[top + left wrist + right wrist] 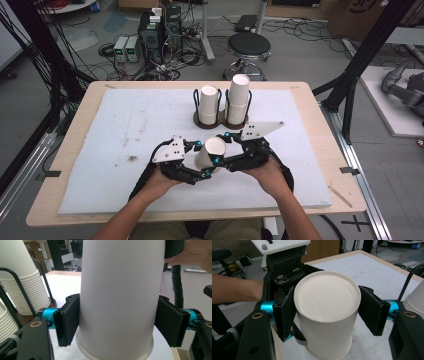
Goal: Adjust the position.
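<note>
Both hand-held grippers (202, 160) (231, 148) clamp one paper cup (210, 152).

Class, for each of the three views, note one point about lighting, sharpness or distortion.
High view: even overhead light, soft shadows, table edges slightly bowed. Left gripper view: the white cup is close, bright and nearly featureless, background soft. Right gripper view: cup base sharp, mild shading down its side.

left hand-held gripper (201, 160) clamped, right hand-held gripper (221, 148) clamped

Beyond the fingers, two stacks of cups (237, 100) are standing in a wire holder (221, 120) on the counter (75, 130); a stool (248, 47) is sitting farther back.
</note>
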{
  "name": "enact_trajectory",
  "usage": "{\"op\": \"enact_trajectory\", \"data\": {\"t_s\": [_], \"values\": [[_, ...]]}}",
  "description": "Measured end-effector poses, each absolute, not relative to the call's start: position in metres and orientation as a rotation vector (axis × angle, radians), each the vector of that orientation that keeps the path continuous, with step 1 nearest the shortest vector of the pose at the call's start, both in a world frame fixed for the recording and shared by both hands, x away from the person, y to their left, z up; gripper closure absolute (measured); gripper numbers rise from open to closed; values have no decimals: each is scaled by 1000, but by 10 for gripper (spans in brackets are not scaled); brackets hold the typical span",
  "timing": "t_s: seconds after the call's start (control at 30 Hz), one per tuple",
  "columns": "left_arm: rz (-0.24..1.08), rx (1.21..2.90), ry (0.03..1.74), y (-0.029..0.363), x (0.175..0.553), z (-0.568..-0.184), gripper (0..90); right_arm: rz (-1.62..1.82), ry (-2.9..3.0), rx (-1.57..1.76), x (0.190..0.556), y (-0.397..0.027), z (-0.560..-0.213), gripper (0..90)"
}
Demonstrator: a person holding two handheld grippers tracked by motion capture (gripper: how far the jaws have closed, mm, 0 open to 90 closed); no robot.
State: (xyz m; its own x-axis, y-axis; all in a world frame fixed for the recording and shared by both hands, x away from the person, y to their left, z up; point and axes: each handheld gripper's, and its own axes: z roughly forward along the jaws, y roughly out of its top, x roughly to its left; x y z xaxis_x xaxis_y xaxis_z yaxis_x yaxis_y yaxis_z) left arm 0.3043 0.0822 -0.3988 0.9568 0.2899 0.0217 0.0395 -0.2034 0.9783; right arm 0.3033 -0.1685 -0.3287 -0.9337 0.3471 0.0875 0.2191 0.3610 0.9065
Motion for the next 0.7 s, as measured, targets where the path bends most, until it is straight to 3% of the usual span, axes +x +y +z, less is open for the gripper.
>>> {"op": "enact_trajectory", "data": {"t_s": [0.5,0.57,0.6,0.7], "values": [[241,1786,244,84,303,-397,309,1628,2486,525,302,-166,-330,339],[244,1783,251,84,303,-397,309,1628,2482,531,302,-166,-330,319],[241,1791,261,85,304,-397,309,1633,2459,548,302,-166,-330,211],[243,1815,278,87,306,-394,309,1637,2440,551,301,-167,-329,206]]}}
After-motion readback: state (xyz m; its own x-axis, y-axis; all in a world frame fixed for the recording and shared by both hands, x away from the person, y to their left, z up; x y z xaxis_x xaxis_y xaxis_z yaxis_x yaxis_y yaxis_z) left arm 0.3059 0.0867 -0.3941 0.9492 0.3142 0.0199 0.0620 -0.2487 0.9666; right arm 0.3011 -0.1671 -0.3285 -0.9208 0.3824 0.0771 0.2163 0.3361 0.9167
